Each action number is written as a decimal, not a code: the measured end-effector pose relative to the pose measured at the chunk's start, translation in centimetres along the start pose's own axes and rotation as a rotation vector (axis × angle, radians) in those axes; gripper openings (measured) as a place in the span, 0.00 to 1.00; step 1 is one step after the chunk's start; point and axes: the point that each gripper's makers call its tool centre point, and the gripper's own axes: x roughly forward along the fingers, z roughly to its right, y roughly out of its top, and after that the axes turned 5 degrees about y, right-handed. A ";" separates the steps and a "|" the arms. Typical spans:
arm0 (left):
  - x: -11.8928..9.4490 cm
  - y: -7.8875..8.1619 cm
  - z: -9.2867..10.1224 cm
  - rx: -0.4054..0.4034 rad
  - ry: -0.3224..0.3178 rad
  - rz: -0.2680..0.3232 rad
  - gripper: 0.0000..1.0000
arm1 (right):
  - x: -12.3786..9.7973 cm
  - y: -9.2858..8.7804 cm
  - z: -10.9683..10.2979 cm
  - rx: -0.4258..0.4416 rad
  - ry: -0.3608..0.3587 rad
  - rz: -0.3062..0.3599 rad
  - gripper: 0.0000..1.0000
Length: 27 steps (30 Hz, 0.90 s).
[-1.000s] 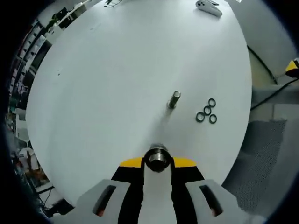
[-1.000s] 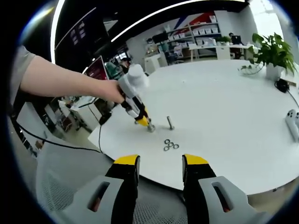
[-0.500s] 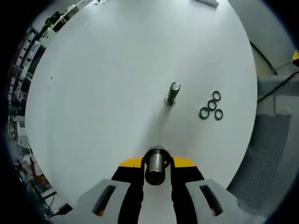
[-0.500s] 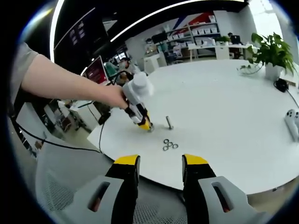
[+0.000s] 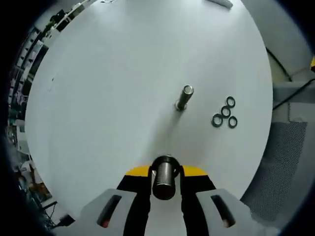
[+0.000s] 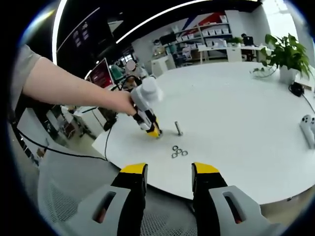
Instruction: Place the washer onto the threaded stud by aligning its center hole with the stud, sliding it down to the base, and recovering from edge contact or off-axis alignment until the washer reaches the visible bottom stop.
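A round white table (image 5: 108, 73) carries a short threaded stud (image 5: 183, 98) standing upright near its middle. 3 dark washers (image 5: 224, 113) lie flat in a tight cluster just beside the stud, toward the table's near edge as seen in the right gripper view, where the cluster (image 6: 179, 153) sits between the stud (image 6: 178, 129) and the right gripper (image 6: 168, 181).

The left gripper (image 5: 165, 173) is closed on a second threaded metal bolt (image 5: 164, 173), held between its yellow-tipped jaws with its long axis pointing roughly along them. In the right gripper view this gripper (image 6: 153, 132) hangs low over the table just beside the stud, held by a person's hand (image 6: 122, 103).

The right gripper is open and holds nothing, its jaws spread apart, hovering off the table's edge and well apart from the washers.

Judging from this, the washers lie straight ahead of the right gripper, with bare table all around them and open room to reach in. No washer is on the stud yet.
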 end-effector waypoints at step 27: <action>-0.5 -4.4 -2.4 -0.122 0.037 0.046 0.36 | 0.1 -0.1 -0.1 -0.005 0.005 -0.008 0.38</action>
